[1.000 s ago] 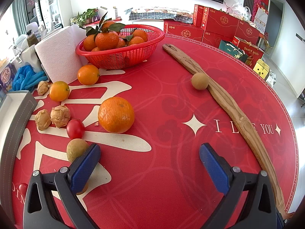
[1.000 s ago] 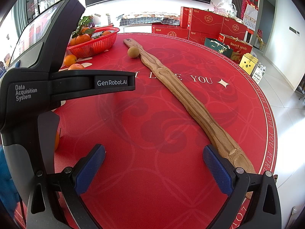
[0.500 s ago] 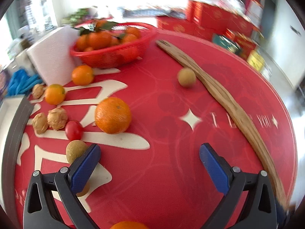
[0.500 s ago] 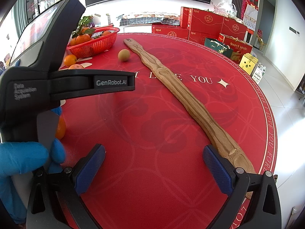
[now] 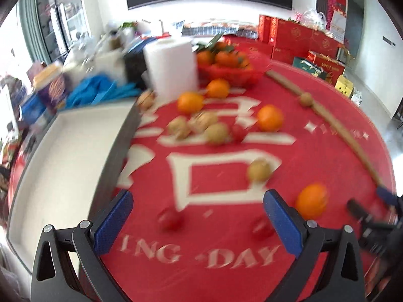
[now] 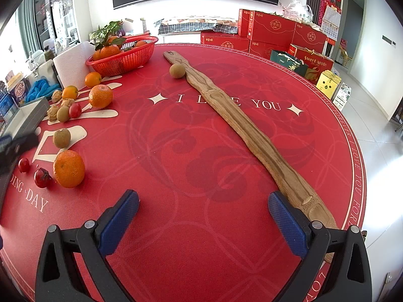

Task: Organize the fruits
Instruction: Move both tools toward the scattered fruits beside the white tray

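- "I L…E YOU" in white, partly covered by the wooden board [image 6: 241, 125], on the red tablecloth [image 6: 176, 151] over the worktop.
- "I LOVE YOU FOREVER", repeated along the tablecloth's border.
- "…ING · DAY" near the tablecloth's front edge, blurred in the left wrist view.
- "Sweet Apple" on a red gift box [image 6: 312, 63].

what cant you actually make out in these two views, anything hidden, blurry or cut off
- Left wrist view: motion blur smears everything; the small red fruits cannot be identified there.
- Left wrist view: the paper towel roll hides part of the red basket.
- Left wrist view: the white tray runs behind the left gripper, so its near end is unseen.
- Right wrist view: the wooden board passes behind the right gripper.
- Right wrist view: the tray is cut off by the left edge.
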A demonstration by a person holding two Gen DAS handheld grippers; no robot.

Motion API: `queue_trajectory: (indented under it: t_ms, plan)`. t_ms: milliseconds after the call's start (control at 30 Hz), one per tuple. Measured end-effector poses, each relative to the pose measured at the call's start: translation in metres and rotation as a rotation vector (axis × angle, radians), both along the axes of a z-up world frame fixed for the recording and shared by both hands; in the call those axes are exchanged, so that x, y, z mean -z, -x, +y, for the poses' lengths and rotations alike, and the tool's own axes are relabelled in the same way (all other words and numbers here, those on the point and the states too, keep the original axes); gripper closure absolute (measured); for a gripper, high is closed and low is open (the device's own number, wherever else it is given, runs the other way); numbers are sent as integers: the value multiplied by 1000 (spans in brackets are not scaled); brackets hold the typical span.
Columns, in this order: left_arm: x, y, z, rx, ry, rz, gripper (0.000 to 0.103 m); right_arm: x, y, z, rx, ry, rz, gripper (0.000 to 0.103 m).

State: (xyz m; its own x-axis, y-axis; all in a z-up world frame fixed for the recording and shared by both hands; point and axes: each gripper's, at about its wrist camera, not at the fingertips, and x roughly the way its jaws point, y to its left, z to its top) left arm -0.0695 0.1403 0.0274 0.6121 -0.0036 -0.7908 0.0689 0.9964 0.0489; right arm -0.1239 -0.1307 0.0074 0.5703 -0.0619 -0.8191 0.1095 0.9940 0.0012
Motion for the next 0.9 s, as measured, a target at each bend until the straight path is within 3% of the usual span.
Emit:
queue_trajectory:
  t_ms: [200, 333, 900]
  plan:
    - [24, 9, 10, -8, -16, 43, 0, 0, 0, 0, 0, 0, 0, 0]
    - [27, 3, 16, -17, 35, 45, 0, 0, -1, 0, 0, 0, 0, 0]
    - [27, 3, 16, -18, 38, 38, 0, 2, 0, 0, -1, 0, 4, 0]
